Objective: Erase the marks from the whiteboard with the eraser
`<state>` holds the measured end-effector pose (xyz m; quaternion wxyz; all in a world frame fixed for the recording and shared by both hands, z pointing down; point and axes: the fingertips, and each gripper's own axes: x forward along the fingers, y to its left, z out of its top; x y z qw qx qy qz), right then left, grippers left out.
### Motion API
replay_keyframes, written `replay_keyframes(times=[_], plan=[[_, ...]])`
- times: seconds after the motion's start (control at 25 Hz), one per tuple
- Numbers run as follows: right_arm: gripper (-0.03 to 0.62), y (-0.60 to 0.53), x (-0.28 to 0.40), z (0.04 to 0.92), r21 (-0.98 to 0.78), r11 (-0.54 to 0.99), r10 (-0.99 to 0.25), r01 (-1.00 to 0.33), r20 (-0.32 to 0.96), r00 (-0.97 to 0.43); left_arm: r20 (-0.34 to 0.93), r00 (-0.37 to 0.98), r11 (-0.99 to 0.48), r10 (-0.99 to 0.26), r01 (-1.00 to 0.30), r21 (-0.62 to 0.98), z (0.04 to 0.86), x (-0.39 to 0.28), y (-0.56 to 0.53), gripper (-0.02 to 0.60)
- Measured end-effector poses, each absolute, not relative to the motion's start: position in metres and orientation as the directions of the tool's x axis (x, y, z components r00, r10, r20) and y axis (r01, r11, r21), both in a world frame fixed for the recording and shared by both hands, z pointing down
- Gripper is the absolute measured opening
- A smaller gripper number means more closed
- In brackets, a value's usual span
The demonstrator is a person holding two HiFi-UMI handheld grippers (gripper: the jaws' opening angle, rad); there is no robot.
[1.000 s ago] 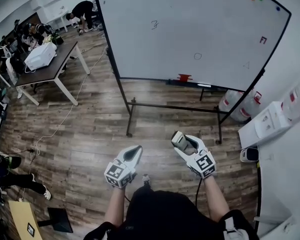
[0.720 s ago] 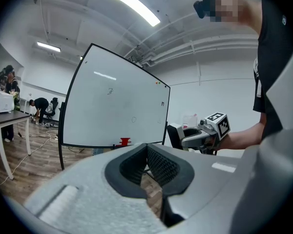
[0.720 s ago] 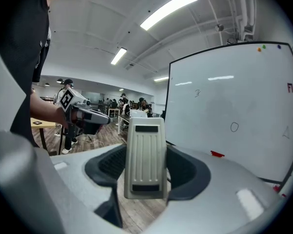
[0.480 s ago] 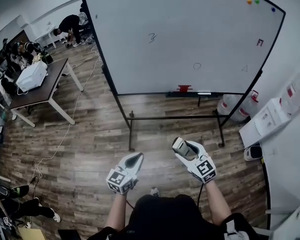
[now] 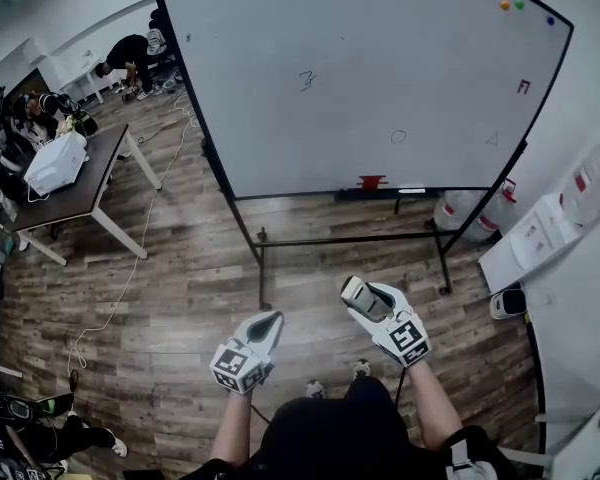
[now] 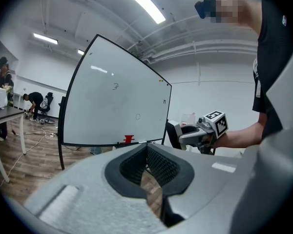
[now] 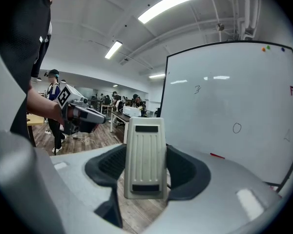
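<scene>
Lower centre of the head view: we see the right claw clamped on the grey eraser, well apart from the whiteboard filling the upper frame, which bears small marks. The left claw, just left of it, has its jaws together, empty.

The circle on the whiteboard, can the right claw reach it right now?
Probably not yet: the right claw, shut on the eraser, hangs well short of the circle on the whiteboard; only floor lies between.
</scene>
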<state>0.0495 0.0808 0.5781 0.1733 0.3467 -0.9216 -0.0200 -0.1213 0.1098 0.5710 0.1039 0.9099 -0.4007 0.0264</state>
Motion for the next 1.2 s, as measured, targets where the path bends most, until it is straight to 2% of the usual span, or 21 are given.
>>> replay_keyframes(times=[0.36, 0.88, 1.2], plan=[[0.256, 0.032, 0.061, 0.579, 0.156, 0.784, -0.618, -0.601, 0.297, -0.728, 0.142, 0.637, -0.619, -0.757, -0.770, 0.155, 0.573, -0.111, 0.072, 0.011], [0.256, -0.072, 0.112, 0.563, 0.182, 0.838, -0.545, -0.514, 0.293, -0.786, 0.118, 0.562, -0.543, -0.818, -0.824, 0.162, 0.554, -0.048, -0.021, 0.011], [0.256, -0.110, 0.130, 0.561, 0.196, 0.869, -0.493, -0.454, 0.289, -0.820, 0.102, 0.501, -0.484, -0.860, -0.862, 0.153, 0.559, -0.032, -0.047, 0.011]])
